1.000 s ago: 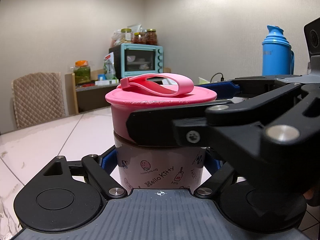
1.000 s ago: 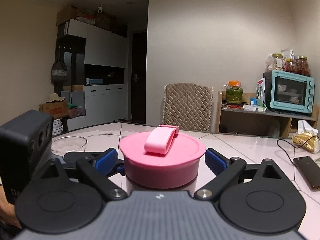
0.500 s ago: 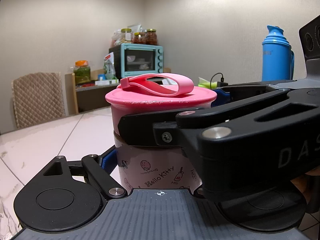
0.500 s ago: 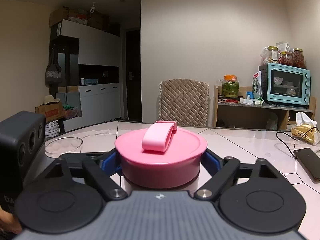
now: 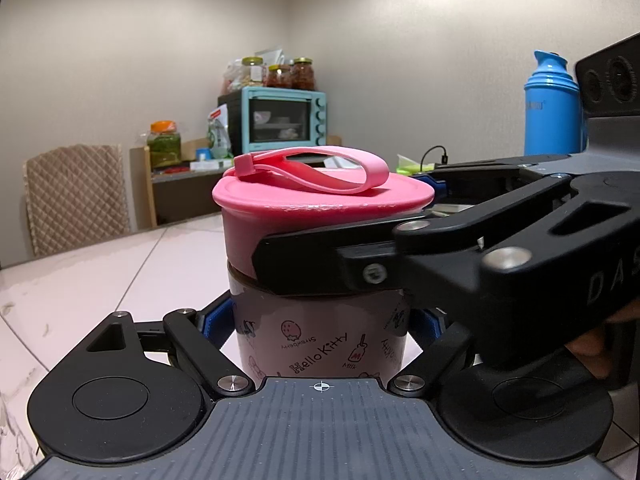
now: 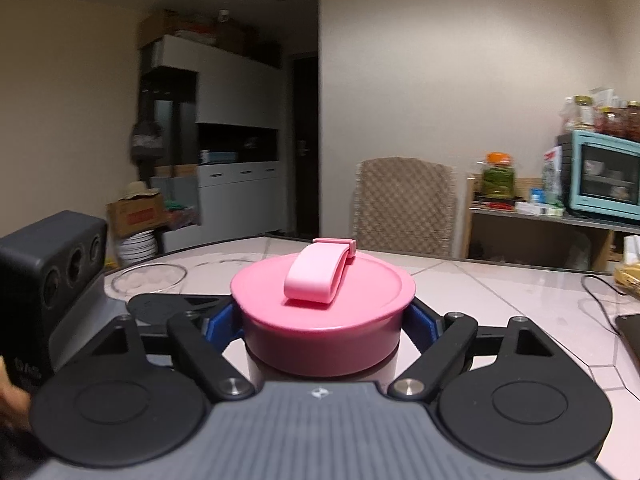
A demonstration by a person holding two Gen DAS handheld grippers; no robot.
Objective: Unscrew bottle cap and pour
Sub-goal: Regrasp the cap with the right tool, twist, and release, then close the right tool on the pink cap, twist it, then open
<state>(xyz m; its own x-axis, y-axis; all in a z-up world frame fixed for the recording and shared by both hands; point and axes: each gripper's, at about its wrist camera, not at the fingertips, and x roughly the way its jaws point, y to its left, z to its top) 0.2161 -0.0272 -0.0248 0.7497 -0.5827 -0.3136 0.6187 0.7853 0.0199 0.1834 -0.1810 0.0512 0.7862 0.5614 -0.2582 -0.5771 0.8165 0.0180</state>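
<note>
Pale tiled table (image 6: 500,292) under warm kitchen light, with a quilted chair (image 6: 404,204) and a teal oven (image 5: 282,120) on the shelf behind. Standing upright on that table: a pink bottle (image 5: 320,344) printed with cartoons, topped by a wide pink cap (image 6: 322,312) with a strap loop (image 6: 318,270) lying flat across it. Left gripper (image 5: 320,320) clamped low on the bottle body, blue pads pressed to both sides. Right gripper (image 6: 322,320) pinching the cap's rim, jaws just drawn in from wide to tight contact, one finger crossing the left view as a black bar.

Step in hand: grip secured, unscrewing about to begin, cap seemingly seated. Next move, by judgement: twisting the right wrist about the cap's axis while holding the body steady, likely in several bites given limited wrist roll.

Hard to make out: bottle base and contents, thread seam behind the black finger. Glass bowl (image 6: 148,278) at left, possibly the pouring target, partly hidden. Blurred background in the right view.
</note>
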